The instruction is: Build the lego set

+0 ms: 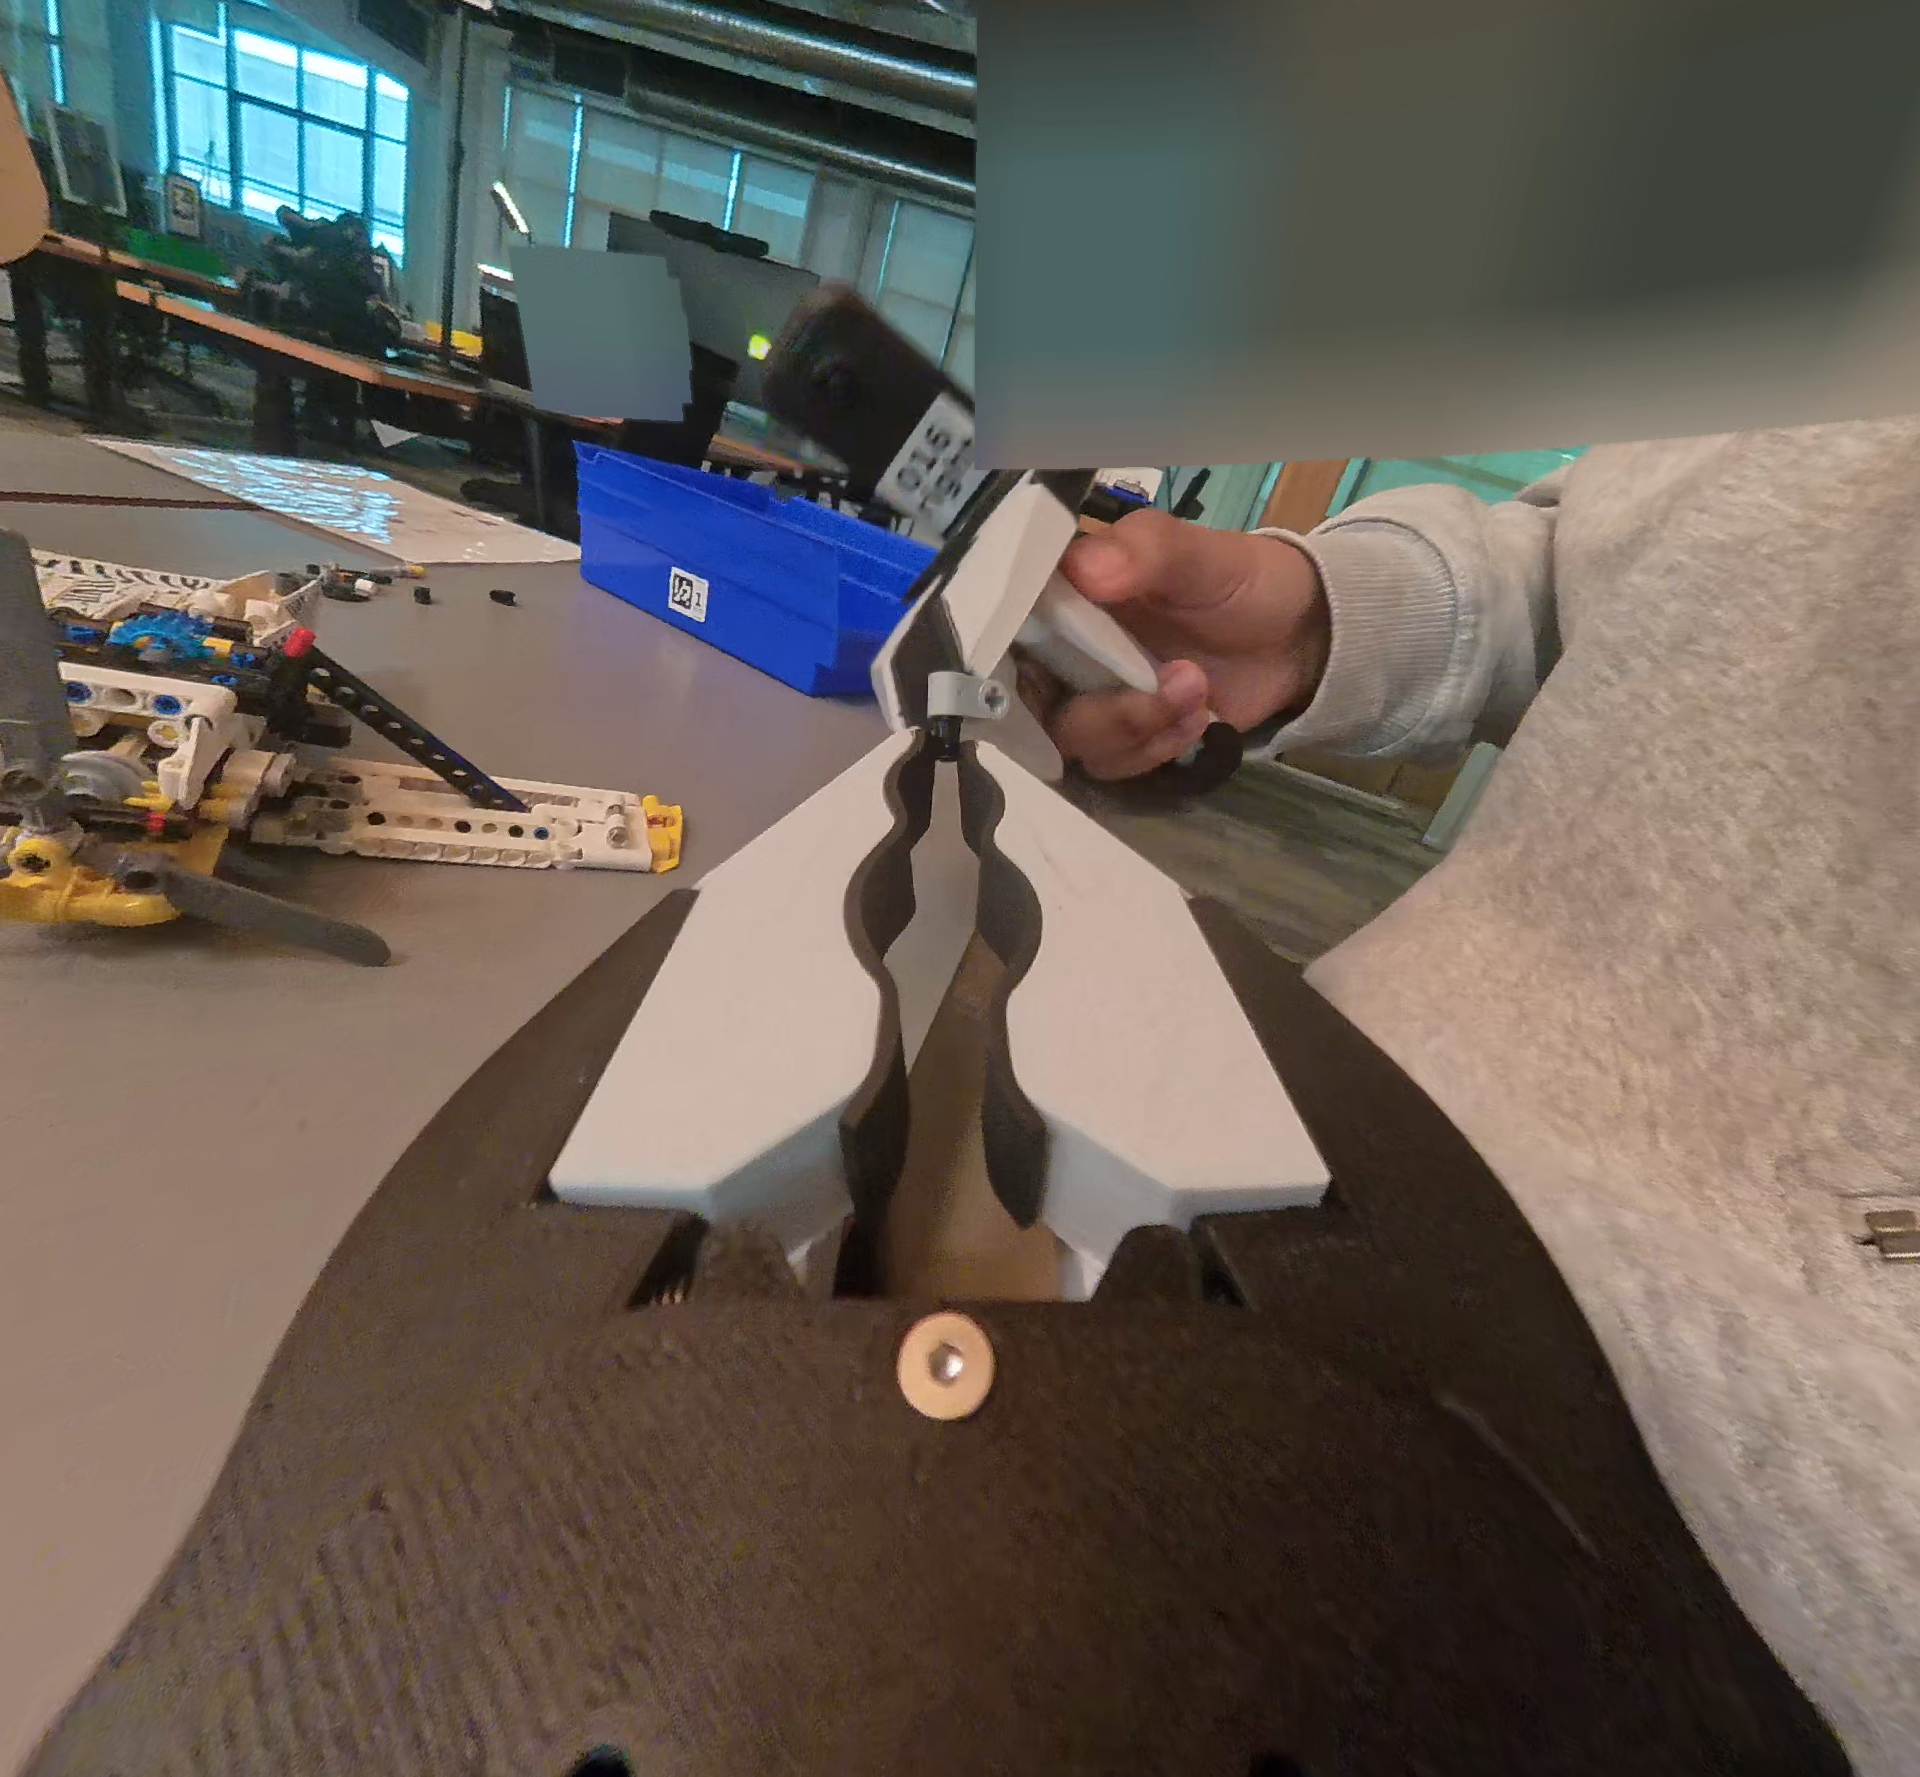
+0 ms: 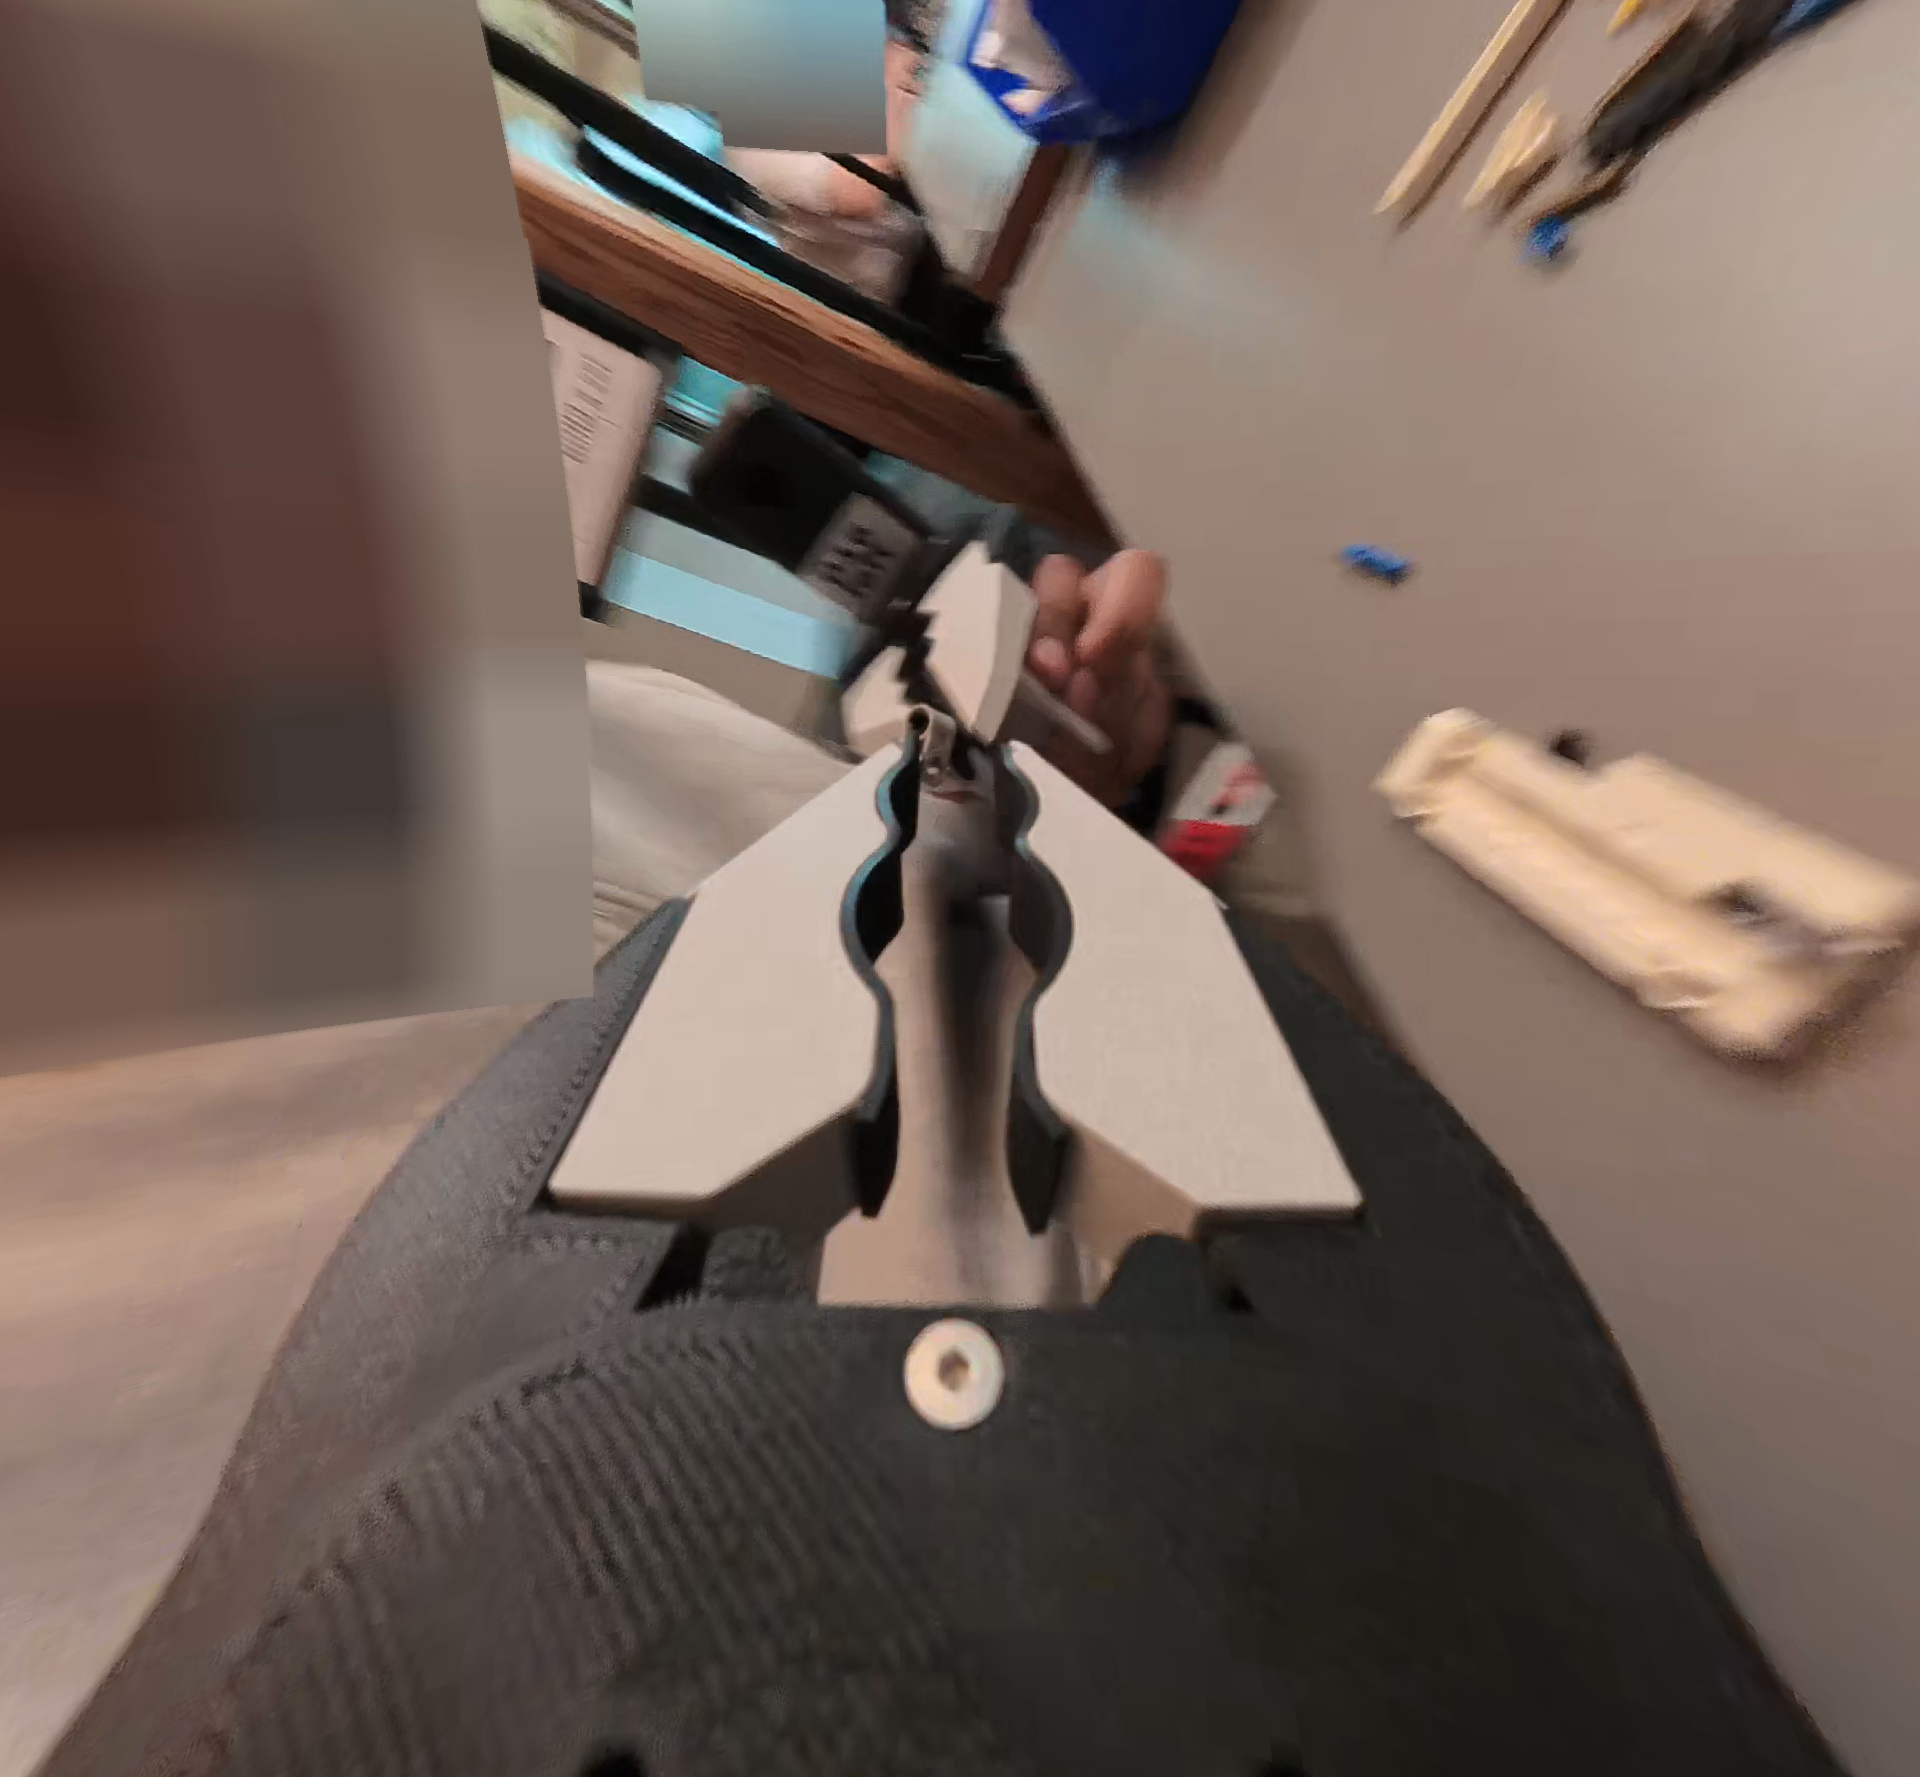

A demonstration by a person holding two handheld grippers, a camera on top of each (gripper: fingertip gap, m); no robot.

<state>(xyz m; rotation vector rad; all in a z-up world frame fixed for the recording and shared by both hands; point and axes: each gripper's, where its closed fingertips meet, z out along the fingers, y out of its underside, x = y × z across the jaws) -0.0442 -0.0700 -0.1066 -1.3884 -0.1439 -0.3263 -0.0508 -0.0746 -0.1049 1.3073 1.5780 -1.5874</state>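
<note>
The left gripper (image 1: 940, 740) pinches a small black pin (image 1: 943, 728); the right gripper (image 1: 951, 693), at its 12 o'clock, clamps a light grey connector (image 1: 971, 691) touching that pin. The half-built lego model (image 1: 260, 751), white, yellow and black, lies at 9 o'clock on the grey table (image 1: 623, 688), with a blue bin (image 1: 748, 574) beyond at 11.

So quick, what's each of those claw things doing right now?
Left gripper: shut on a small black pin.
Right gripper: shut on a small light grey connector that the pin meets.

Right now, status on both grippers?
Left gripper shut on black pin. Right gripper shut on grey connector. Pieces meeting midair. Nothing in the way.
</note>
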